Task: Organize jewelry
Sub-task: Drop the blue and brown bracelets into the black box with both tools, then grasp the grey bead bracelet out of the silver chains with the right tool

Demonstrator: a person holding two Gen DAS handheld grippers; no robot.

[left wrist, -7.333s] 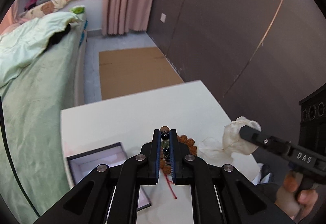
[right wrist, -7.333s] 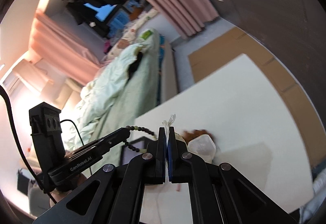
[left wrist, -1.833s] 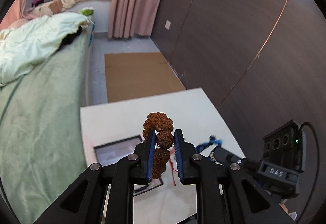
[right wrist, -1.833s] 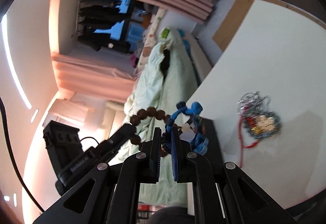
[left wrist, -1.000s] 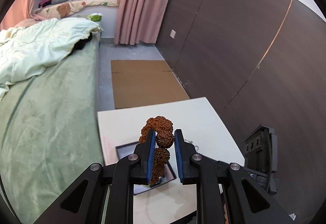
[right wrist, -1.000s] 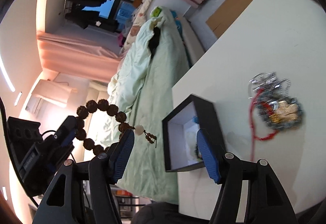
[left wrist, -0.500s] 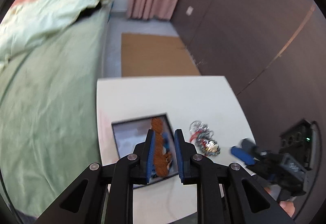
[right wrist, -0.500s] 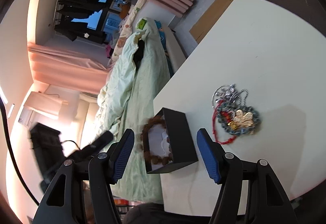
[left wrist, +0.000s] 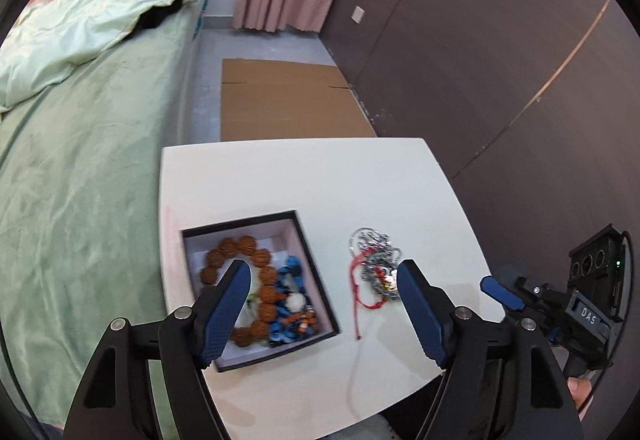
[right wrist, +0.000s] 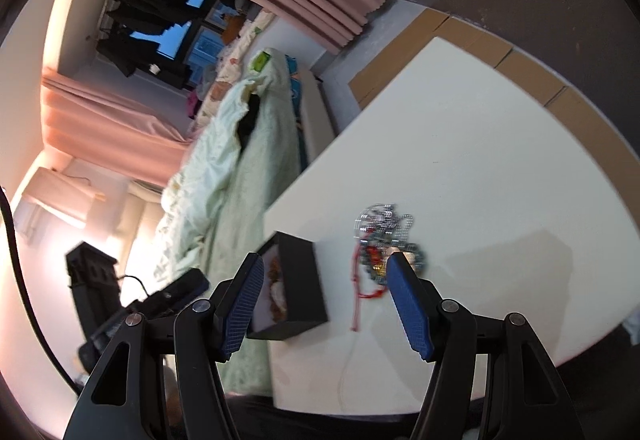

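Observation:
A black box (left wrist: 240,222) with a pale lining sits on the white table (left wrist: 300,175). A brown bead bracelet (left wrist: 240,244) lies loose inside it, beside blue jewelry (left wrist: 290,268). My left gripper (left wrist: 322,272) hangs above the box's right side. Its jaws are opening and nothing is between them. A silver chain tangle with a red cord (left wrist: 376,268) lies on the table right of the box. My right gripper (right wrist: 325,264) is open and empty above the box (right wrist: 304,280) and the chain tangle (right wrist: 384,236).
A bed with a green cover (left wrist: 80,159) runs along the table's left edge. Flat cardboard (left wrist: 280,103) lies on the floor beyond the table, by a dark wall (left wrist: 480,59). The right gripper (left wrist: 504,294) shows off the table's right edge.
My left jaws have spread apart and the brown bead bracelet now lies in the box. The left gripper has sunk toward the table. The right gripper has swung toward the chain tangle.

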